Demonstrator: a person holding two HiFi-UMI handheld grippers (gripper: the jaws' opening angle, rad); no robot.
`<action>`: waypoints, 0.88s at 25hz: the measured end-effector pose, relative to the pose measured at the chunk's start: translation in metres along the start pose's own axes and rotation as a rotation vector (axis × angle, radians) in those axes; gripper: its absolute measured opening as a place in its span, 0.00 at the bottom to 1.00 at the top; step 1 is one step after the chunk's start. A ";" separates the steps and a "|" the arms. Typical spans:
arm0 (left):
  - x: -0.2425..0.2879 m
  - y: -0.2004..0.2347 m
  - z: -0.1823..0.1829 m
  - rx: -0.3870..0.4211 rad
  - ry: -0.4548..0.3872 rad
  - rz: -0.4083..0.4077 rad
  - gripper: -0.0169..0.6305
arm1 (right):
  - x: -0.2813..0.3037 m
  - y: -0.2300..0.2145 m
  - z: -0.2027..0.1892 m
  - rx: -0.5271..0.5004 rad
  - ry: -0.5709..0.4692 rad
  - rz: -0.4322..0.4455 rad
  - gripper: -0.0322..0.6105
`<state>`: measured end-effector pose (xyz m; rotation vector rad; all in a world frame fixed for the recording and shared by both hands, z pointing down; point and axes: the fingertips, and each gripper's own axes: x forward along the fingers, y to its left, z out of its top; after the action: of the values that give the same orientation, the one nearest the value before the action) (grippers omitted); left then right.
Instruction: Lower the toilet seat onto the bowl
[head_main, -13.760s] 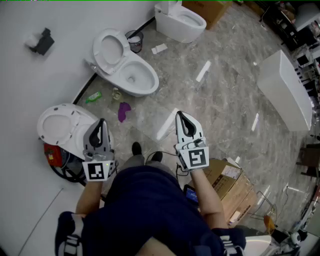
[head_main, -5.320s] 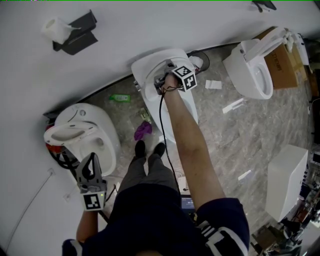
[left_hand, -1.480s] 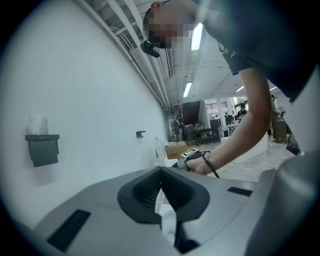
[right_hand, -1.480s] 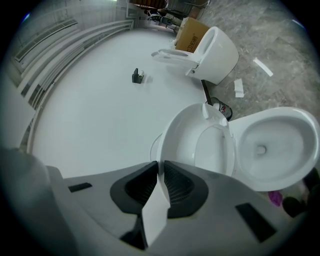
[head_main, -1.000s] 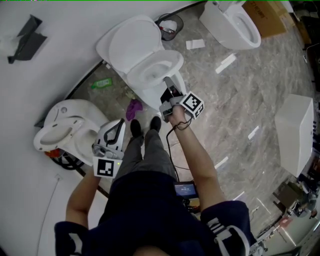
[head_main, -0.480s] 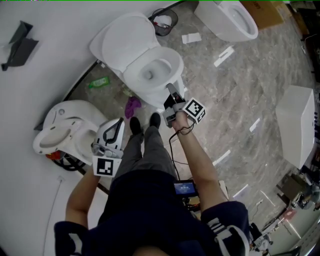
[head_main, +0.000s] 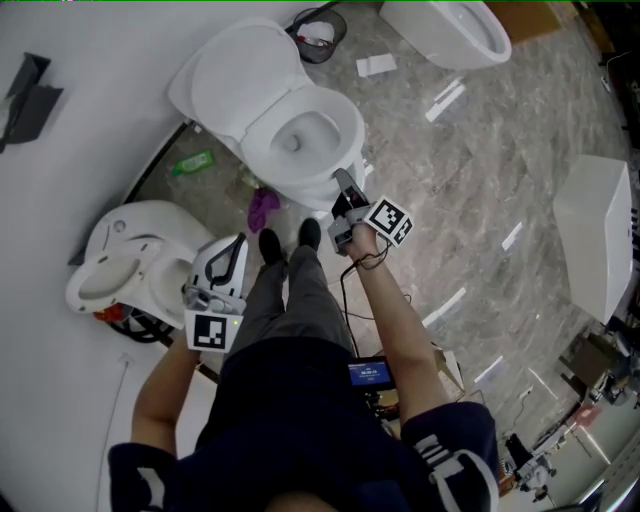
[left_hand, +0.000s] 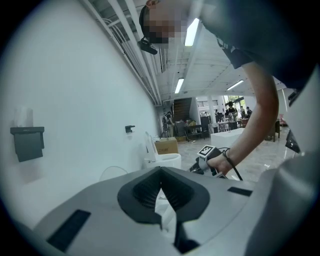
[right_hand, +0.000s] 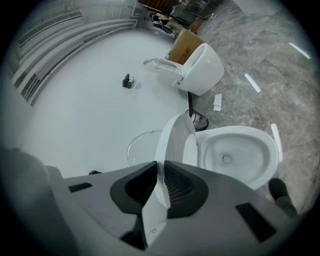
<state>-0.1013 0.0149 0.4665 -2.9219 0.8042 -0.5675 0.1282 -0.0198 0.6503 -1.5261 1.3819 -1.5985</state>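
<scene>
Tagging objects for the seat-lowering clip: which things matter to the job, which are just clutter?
Job: white ceramic toilet in the middle, its white seat ring, its raised white lid, right claw.
Clutter: green plastic bottle, purple crumpled cloth, round black waste bin, white paper slip, left white toilet, top white toilet.

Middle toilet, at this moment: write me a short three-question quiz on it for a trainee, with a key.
1. True or false: the right gripper grips the middle toilet.
2. Its lid is: A) raised toward the wall; B) shut over the bowl; C) lying on the floor.
3. What colour is the crumpled thing on the floor beside its base?
Key: 1 false, the jaws hold nothing; 2 A; 3 purple.
</scene>
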 end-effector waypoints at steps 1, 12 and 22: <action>0.001 -0.002 0.000 0.005 -0.002 -0.004 0.06 | -0.002 -0.003 0.000 -0.004 0.001 -0.007 0.15; 0.008 -0.015 -0.013 -0.006 0.018 -0.036 0.06 | -0.023 -0.051 -0.001 0.052 -0.013 -0.051 0.15; 0.020 -0.031 -0.024 0.031 0.042 -0.093 0.06 | -0.037 -0.094 -0.003 0.093 -0.023 -0.081 0.15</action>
<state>-0.0793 0.0324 0.5001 -2.9407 0.6594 -0.6445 0.1583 0.0460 0.7214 -1.5586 1.2300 -1.6639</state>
